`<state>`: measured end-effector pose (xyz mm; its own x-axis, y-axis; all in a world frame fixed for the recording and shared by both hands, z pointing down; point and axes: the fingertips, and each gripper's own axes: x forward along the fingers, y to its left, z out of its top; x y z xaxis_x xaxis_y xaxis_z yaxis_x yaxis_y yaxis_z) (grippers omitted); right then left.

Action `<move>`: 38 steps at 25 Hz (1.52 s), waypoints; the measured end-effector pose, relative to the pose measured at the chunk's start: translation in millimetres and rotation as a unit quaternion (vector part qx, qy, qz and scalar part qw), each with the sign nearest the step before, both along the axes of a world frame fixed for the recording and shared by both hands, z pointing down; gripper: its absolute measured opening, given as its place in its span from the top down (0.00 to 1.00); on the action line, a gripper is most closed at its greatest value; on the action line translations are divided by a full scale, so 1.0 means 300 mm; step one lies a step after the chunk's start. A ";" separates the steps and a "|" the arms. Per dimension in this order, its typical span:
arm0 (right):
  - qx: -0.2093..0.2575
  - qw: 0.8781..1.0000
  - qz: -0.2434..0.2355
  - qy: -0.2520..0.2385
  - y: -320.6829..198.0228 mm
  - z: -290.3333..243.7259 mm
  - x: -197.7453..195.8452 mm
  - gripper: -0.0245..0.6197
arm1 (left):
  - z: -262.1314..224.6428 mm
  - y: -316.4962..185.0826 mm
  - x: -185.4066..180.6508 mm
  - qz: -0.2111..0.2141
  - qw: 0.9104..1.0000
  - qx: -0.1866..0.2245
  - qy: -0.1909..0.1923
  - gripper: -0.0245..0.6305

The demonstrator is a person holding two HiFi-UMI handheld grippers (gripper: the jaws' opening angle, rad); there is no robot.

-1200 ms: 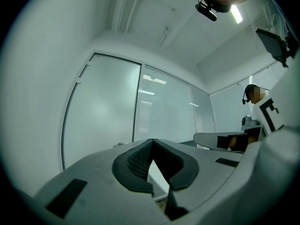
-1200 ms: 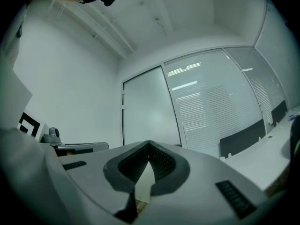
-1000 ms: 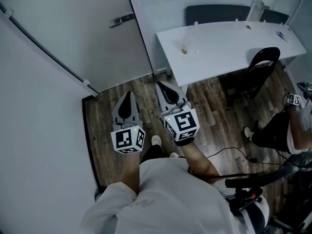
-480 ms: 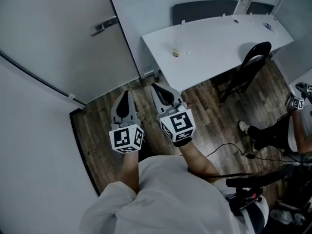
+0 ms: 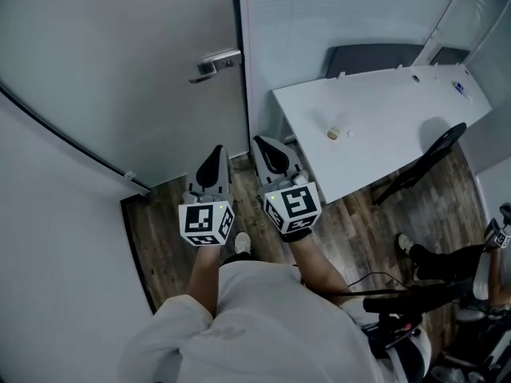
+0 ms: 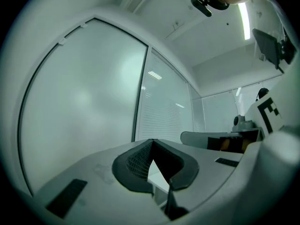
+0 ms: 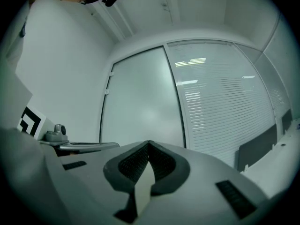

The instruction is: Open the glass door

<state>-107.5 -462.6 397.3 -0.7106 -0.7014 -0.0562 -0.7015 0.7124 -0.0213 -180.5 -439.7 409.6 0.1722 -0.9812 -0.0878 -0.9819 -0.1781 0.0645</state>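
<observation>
A frosted glass door (image 5: 136, 70) (image 6: 84, 107) (image 7: 140, 107) stands closed ahead of me, with a metal lever handle (image 5: 214, 64) near its right edge. In the head view my left gripper (image 5: 214, 162) and right gripper (image 5: 271, 152) are held side by side, pointing level at the door's lower part and a short way from it. Both are shut with nothing between their jaws, as the left gripper (image 6: 151, 142) and right gripper (image 7: 149, 144) views show. The handle is well above and beyond both tips.
A white table (image 5: 383, 126) with a small object (image 5: 334, 133) on it stands right of the door, with a dark chair (image 5: 427, 162) at it. A frosted partition (image 5: 335, 14) with blinds (image 7: 225, 102) runs behind. Another person's leg (image 5: 447, 258) is at right.
I have stepped toward the door: it and its handle now sit larger and more central in the head view. Both grippers moved with me, still shut and side by side.
</observation>
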 end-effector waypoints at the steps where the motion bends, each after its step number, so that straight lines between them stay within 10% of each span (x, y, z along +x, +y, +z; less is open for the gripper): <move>1: -0.002 1.000 0.003 -0.001 -0.042 0.000 -0.051 0.96 | 0.004 -0.042 -0.040 0.008 1.000 -0.005 -0.004 0.96; 14: -0.030 0.999 0.037 0.010 -0.451 0.100 -0.225 0.96 | 0.125 -0.450 -0.276 0.015 0.999 -0.036 0.000 0.96; 26: -0.026 0.999 0.022 -0.019 -0.825 0.060 -0.233 0.96 | 0.196 -0.852 -0.384 -0.033 0.993 -0.079 -0.086 0.96; 38: -0.054 0.998 0.022 0.006 -0.981 0.170 -0.271 0.96 | 0.531 -1.101 -0.498 0.012 0.953 -0.212 -0.214 0.83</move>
